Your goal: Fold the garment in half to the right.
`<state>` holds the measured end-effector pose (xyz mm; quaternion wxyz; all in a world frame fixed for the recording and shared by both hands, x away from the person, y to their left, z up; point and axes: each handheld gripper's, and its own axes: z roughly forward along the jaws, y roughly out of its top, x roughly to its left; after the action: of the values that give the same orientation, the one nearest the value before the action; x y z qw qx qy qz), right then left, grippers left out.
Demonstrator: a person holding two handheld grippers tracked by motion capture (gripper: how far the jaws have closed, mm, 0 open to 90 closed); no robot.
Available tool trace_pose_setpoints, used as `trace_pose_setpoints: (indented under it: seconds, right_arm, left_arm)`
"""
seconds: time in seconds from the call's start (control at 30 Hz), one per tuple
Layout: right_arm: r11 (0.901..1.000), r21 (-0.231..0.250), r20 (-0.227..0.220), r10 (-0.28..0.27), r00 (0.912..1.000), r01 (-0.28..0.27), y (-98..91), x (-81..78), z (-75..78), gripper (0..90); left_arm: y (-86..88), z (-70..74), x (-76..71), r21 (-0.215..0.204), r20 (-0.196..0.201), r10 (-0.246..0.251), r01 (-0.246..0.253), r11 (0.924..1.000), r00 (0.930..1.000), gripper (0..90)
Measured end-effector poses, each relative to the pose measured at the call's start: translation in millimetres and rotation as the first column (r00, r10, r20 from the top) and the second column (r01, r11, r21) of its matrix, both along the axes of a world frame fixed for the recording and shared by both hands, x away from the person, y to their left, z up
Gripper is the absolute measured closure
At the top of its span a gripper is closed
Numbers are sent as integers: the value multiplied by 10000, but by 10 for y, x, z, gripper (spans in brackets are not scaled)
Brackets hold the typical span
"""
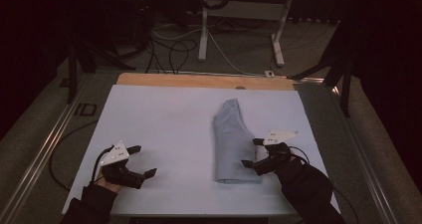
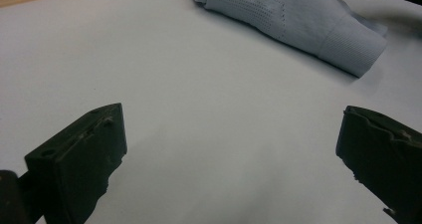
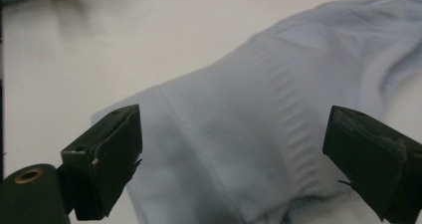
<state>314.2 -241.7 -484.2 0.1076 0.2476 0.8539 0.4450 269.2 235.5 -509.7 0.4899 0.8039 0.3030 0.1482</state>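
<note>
White tabletop [image 1: 164,124], folded pale garment [image 1: 231,139] beside wide-open, empty right claw [image 1: 251,153] (left claw [image 1: 143,160] likewise).

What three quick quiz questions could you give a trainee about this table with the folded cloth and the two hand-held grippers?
1. True or false: the right gripper has its jaws clamped on the folded pale blue garment.
2. Which gripper is nearer the garment? A) left gripper B) right gripper
3. Fill in: the garment lies on a pale ____ that covers the wooden table.

Key
1. False: in the right gripper view its jaws stand wide apart, the cloth between and beyond them, not pinched.
2. B: it is at the garment's right edge, while the left gripper is over bare sheet.
3. sheet
</note>
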Motion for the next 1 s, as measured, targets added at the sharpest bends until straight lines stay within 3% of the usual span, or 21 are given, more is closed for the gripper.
trace_pose_setpoints:
  seconds: [0.23,0.77,1.0]
  right_arm:
    - [9983,-57,30,-575,9983,575,-164,-42,-76,86]
    - [9936,65,-324,-1127,9931,1130,-431,-214,-317,87]
    - [9915,-84,-174,-1296,9914,1295,-469,-314,-366,87]
  left_arm:
    - [-7,-2,-4,53,-35,-71,71,10000,10000,6]
    - [-9,-6,-10,40,-44,-125,125,9999,9999,6]
    - [-10,-13,-5,73,-60,-135,135,9999,9999,5]
